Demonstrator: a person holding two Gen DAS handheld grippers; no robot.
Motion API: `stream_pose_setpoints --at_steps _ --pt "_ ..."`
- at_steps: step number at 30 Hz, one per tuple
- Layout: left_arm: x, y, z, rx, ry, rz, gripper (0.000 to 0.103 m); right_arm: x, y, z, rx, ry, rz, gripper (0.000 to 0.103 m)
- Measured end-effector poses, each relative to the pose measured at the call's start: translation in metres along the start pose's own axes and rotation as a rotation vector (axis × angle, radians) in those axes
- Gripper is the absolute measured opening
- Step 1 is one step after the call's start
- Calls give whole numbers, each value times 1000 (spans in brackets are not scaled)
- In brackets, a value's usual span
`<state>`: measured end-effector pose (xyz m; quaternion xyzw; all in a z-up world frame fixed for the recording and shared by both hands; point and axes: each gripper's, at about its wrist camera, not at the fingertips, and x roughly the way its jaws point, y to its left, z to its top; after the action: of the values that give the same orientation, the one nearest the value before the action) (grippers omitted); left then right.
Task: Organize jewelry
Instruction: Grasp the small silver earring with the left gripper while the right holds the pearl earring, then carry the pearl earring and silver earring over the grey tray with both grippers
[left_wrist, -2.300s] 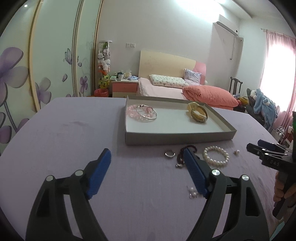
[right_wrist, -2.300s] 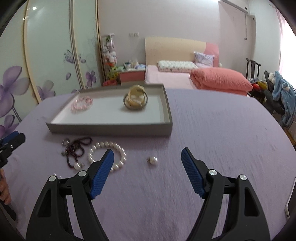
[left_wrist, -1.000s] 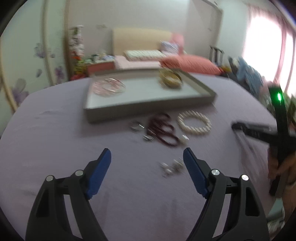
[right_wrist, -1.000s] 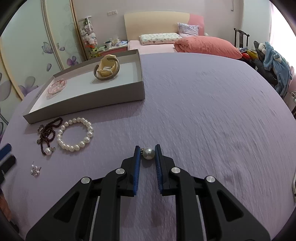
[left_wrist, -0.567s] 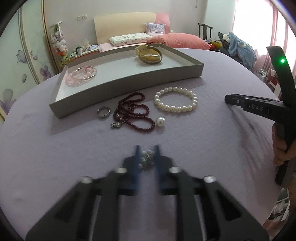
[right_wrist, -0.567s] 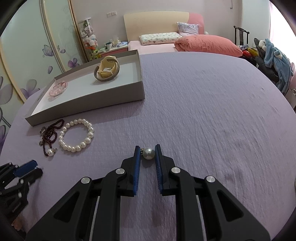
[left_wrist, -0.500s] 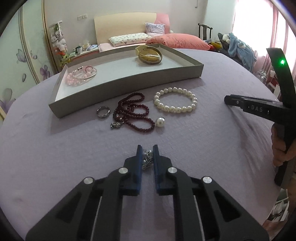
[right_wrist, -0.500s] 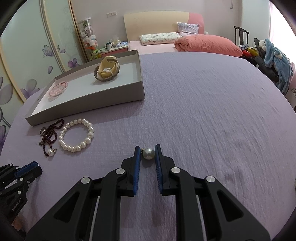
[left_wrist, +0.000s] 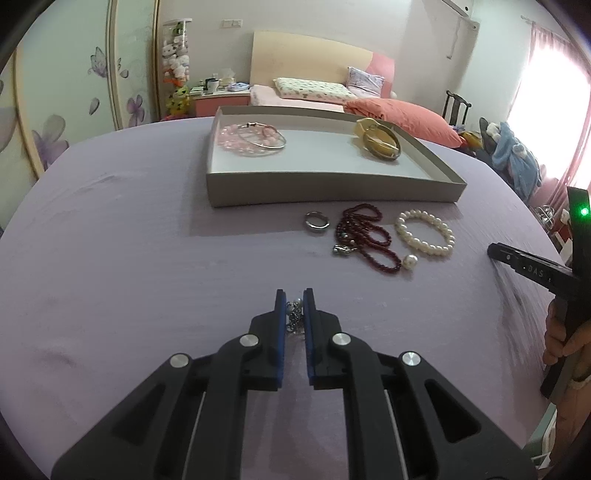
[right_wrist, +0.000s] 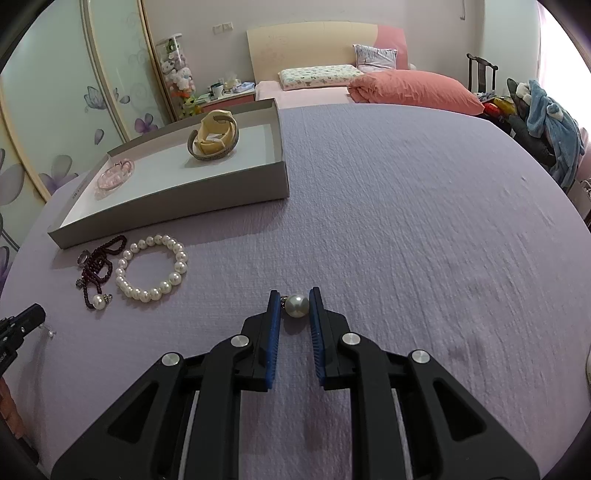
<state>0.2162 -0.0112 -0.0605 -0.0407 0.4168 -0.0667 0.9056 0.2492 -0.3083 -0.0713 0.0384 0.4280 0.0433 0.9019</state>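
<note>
Left wrist view, gripper: left gripper (left_wrist: 294, 301) is pointing down at the purple tablecloth (left_wrist: 122, 266), its blue pads pinching a small silvery earring cluster (left_wrist: 294, 313) at the near centre.
Left wrist view, other hand: right gripper (left_wrist: 532, 267) is reaching in from the right edge, with a person's hand (left_wrist: 563, 341) wrapping its handle.
Left wrist view, tray: grey tray (left_wrist: 332, 186) is sitting at the far centre, holding a pink bead bracelet (left_wrist: 240, 138) with a silver bangle (left_wrist: 262, 137) lying on it at the left, and a gold bangle (left_wrist: 380, 144) at the right.
Left wrist view, loose pieces: silver ring (left_wrist: 316, 222), dark red bead necklace (left_wrist: 364, 234) and white pearl bracelet (left_wrist: 424, 232) are lying in a row just near of the tray.

Right wrist view, gripper: right gripper (right_wrist: 295, 301) is angling down, its pads clamping a single round pearl earring (right_wrist: 296, 305), glossy and greyish white.
Right wrist view, tray: the tray (right_wrist: 173, 199) is lying at the far left, with the gold bangle (right_wrist: 213, 142) standing tilted inside it.
Right wrist view, loose pieces: the pearl bracelet (right_wrist: 151, 268) is resting left of the pads, beside the red necklace (right_wrist: 98, 266).
Right wrist view, left edge: the left gripper's tip (right_wrist: 22, 321) is showing.
</note>
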Motion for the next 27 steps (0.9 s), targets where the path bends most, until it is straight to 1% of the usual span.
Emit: stream_pose_setpoints --at_steps 5,11,16,21,24,27 --pt "0 1 -3 -6 4 -7 10 0 5 -1 -19 2 2 17" --pt "-6 0 -3 -19 -18 -16 10 -7 21 -9 -48 -10 51 16" --pt "-21 2 -2 -36 -78 -27 10 -30 35 -11 -60 -112 85 16" --pt "-37 -3 2 -54 -174 -39 10 -60 50 -6 -85 -252 113 16" --pt "-47 -8 6 -43 -240 -27 10 -74 59 -2 -102 -330 122 16" --pt "-56 -14 9 -21 -297 -8 10 -85 65 0 -121 -380 133 17"
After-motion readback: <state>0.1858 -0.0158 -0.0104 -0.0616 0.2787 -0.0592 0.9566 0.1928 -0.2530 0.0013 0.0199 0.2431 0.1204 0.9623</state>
